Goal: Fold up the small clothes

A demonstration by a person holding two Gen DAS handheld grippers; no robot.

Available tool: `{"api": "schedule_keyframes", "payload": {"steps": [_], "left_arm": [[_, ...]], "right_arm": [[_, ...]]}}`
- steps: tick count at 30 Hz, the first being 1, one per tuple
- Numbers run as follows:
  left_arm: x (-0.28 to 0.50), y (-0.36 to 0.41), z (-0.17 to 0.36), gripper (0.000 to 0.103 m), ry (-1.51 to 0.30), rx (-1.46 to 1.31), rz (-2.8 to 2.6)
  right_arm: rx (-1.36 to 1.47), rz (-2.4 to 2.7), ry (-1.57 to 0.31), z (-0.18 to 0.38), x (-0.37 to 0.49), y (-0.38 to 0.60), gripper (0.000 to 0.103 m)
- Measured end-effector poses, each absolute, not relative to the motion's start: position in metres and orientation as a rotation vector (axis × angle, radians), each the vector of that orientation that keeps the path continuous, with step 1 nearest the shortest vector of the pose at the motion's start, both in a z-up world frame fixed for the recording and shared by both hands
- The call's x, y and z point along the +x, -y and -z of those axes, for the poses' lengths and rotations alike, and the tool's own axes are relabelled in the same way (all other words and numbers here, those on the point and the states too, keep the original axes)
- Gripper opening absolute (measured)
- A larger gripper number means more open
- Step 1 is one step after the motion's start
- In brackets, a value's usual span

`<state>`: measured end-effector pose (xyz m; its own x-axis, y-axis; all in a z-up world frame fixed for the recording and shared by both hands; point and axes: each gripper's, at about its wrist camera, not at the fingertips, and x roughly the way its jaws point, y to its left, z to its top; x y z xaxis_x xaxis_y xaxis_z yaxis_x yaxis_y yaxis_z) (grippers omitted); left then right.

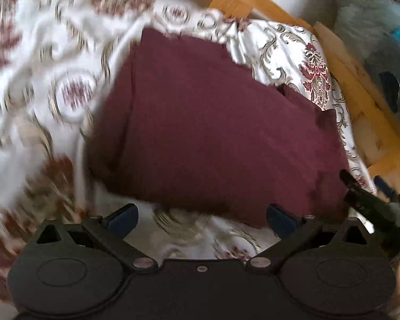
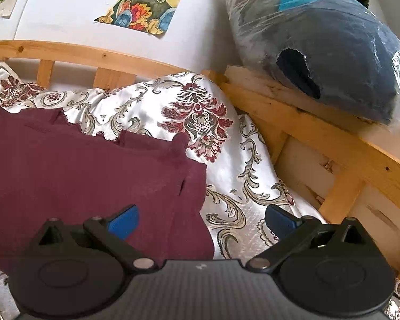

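A maroon garment (image 1: 213, 133) lies folded flat on a white floral bedspread (image 1: 40, 61). My left gripper (image 1: 202, 220) is open and empty, just above the garment's near edge. The view is blurred at the left. In the right wrist view the same maroon garment (image 2: 80, 176) fills the left half. My right gripper (image 2: 201, 222) is open and empty, with its left finger (image 2: 124, 222) over the garment's right edge and its right finger (image 2: 280, 221) over the bedspread (image 2: 242, 176). The right gripper's tip (image 1: 360, 197) shows at the left view's right edge.
A wooden bed frame (image 2: 320, 133) runs along the back and right side. A plastic-wrapped dark blue bundle (image 2: 333, 48) rests on the frame at the right. A white wall with a colourful poster (image 2: 144, 0) is behind the bed.
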<state>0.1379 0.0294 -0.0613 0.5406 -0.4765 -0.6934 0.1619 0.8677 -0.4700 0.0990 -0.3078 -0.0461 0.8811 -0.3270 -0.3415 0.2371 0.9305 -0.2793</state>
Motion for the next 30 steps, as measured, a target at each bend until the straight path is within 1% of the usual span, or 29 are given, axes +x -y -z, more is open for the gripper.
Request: {"api": "schedule_keyframes", "payload": {"steps": [3,11,13,18,24,28,30], "left_arm": [[0.147,-0.029,0.071,0.102,-0.941,-0.41,0.326],[0.186,-0.046,0.085,0.102,-0.85,-0.497,0.129],[0.187,-0.042,0.087,0.102,-0.831,-0.468,0.118],[0.188,-0.024,0.086,0.102,-0.811,-0.299,0.114],[0.189,-0.033,0.087,0.102,-0.809,-0.325,0.139],[0.189,-0.033,0.088,0.102,-0.806,-0.32,0.154],[0.188,-0.032,0.089,0.102,-0.803,-0.305,0.152]], "right_arm": [[-0.235,0.292,-0.403,0.047,0.099,0.306,0.103],[-0.216,0.246,-0.422,0.057,0.1,0.299,0.103],[-0.215,0.229,-0.412,0.059,0.1,0.294,0.103],[-0.249,0.177,-0.373,0.068,0.099,0.276,0.103],[-0.335,0.162,-0.382,0.078,0.101,0.257,0.103],[-0.261,0.132,-0.369,0.072,0.099,0.265,0.102],[-0.183,0.115,-0.356,0.066,0.097,0.274,0.097]]}}
